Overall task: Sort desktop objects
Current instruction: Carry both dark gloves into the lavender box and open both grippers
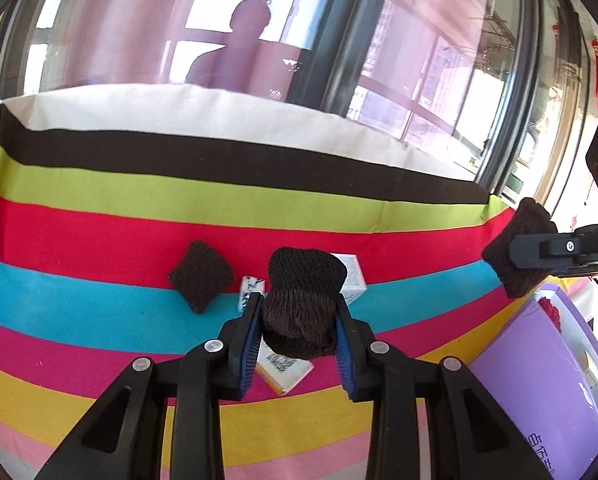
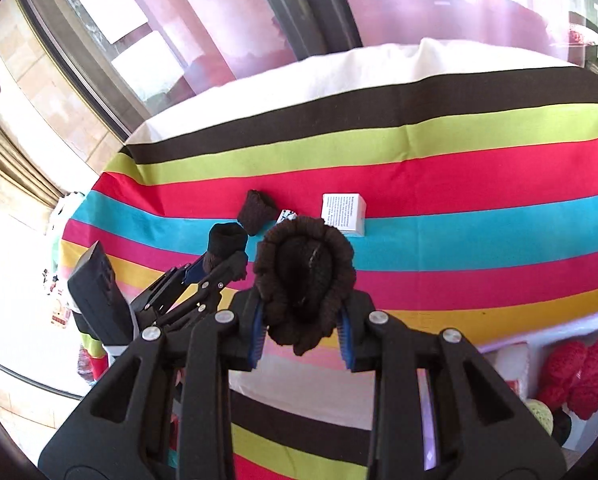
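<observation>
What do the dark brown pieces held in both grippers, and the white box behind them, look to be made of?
Dark brown pieces: knitted yarn, matte, with visible ribbed stitches; probably wool or acrylic. The right one has a ruffled open edge. White box: seemingly printed cardboard, with smooth faces, sharp folded corners and small black text.

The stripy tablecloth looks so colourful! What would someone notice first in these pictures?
First, the rainbow-striped tablecloth covering the whole table. Next, the two grippers: the left gripper and the right gripper each pinch a dark brown knitted piece up close to the camera. Behind them, another brown knitted piece and a small white box lie on the cloth.
</observation>
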### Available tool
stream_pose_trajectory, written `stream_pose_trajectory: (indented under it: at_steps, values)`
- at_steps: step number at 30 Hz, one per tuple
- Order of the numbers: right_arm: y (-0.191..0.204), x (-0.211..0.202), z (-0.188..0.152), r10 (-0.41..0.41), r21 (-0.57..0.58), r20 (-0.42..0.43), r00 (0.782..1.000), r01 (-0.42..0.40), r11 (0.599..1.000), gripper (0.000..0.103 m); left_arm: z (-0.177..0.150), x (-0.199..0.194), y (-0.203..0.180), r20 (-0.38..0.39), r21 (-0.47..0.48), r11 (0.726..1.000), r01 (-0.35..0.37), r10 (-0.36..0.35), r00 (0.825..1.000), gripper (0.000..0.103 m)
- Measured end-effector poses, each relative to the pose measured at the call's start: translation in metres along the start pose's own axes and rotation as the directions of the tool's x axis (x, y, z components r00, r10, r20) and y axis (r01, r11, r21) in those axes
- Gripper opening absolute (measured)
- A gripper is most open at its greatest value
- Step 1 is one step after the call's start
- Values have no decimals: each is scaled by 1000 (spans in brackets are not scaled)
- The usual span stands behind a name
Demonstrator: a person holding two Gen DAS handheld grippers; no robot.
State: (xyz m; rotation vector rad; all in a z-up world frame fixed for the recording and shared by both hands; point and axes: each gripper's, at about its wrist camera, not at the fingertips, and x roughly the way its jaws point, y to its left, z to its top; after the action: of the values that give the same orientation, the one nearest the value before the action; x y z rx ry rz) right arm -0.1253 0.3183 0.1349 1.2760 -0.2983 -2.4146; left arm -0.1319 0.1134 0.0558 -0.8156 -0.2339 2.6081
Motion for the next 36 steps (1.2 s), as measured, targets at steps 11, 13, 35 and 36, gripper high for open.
stream_pose_trajectory:
  at_steps: [11, 13, 35, 36]
  values:
    - [-58, -127, -60, -131, 83, 162, 978, 118, 989, 32, 54, -33, -128, -48, 289, 919, 267, -265, 963, 33]
    - [-69, -141, -72, -165, 102, 183, 969, 148, 984, 32, 63, -40, -151, -58, 340, 889, 307, -306, 950, 34]
    - [-125, -154, -136, -295, 256, 170, 940, 247, 935, 36, 11, -17, -256, -355, 467, 735, 492, -355, 865, 38]
    - [-124, -154, -135, -297, 255, 172, 939, 248, 935, 38, 9, -15, -256, -364, 463, 733, 498, -355, 861, 40]
